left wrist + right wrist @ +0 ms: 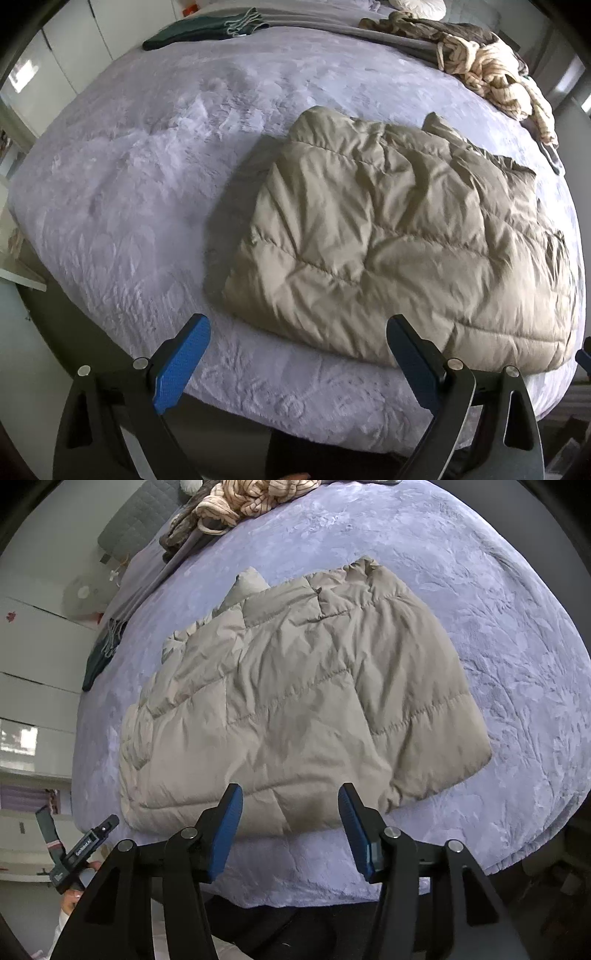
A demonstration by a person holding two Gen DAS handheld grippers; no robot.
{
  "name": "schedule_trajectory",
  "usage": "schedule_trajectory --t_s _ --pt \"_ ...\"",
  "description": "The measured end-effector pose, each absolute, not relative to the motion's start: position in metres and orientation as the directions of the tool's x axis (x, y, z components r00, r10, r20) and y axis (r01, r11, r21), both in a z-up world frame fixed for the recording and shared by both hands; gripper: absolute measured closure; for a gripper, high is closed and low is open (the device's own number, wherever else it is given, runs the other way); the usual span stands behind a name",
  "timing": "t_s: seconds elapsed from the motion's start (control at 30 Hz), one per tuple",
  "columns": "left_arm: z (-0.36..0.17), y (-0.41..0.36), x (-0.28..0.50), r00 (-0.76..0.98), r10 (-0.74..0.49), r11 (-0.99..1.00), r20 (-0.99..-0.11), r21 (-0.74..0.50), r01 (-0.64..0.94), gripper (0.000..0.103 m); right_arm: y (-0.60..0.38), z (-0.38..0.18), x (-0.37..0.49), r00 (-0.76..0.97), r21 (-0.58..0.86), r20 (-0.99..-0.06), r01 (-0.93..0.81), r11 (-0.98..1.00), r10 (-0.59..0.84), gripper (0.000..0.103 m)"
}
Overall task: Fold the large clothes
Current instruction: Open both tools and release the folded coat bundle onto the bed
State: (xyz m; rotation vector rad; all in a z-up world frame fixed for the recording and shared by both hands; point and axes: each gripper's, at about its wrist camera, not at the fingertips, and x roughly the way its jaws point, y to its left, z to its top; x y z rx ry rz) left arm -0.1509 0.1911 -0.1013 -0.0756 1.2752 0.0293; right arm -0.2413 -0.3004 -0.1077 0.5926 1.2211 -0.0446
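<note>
We see the beige puffer jacket [295,701] lying folded on the bed [498,627], close to its near edge. We judge it light, soft and springy, with slick fabric, so folds may puff back open; the best hold looks like a thick quilted hem or corner, pinched deep. Our left hand-held gripper [299,362] hangs spread wide with nothing between its jaws; the right hand-held gripper [291,830] is likewise parted and empty above the jacket's near hem. A striped heap of clothes [491,74] and a dark green garment [192,33] lie well apart at the far side, blocking nothing.
</note>
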Motion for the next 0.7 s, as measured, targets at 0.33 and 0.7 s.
schedule_trajectory --t_s 0.33,0.7 --pt "-0.088 0.164 -0.165 0.308 0.007 1.000 -0.952 0.011 0.010 0.000 -0.304 -0.111 -0.255 0.353 0.404 -0.892 0.344 0.848 0.281 0.037" --pt "-0.092 0.180 -0.134 0.294 -0.016 0.998 -0.956 0.001 0.057 0.000 -0.264 -0.112 -0.223 0.352 0.387 -0.894 0.299 0.872 0.277 0.019"
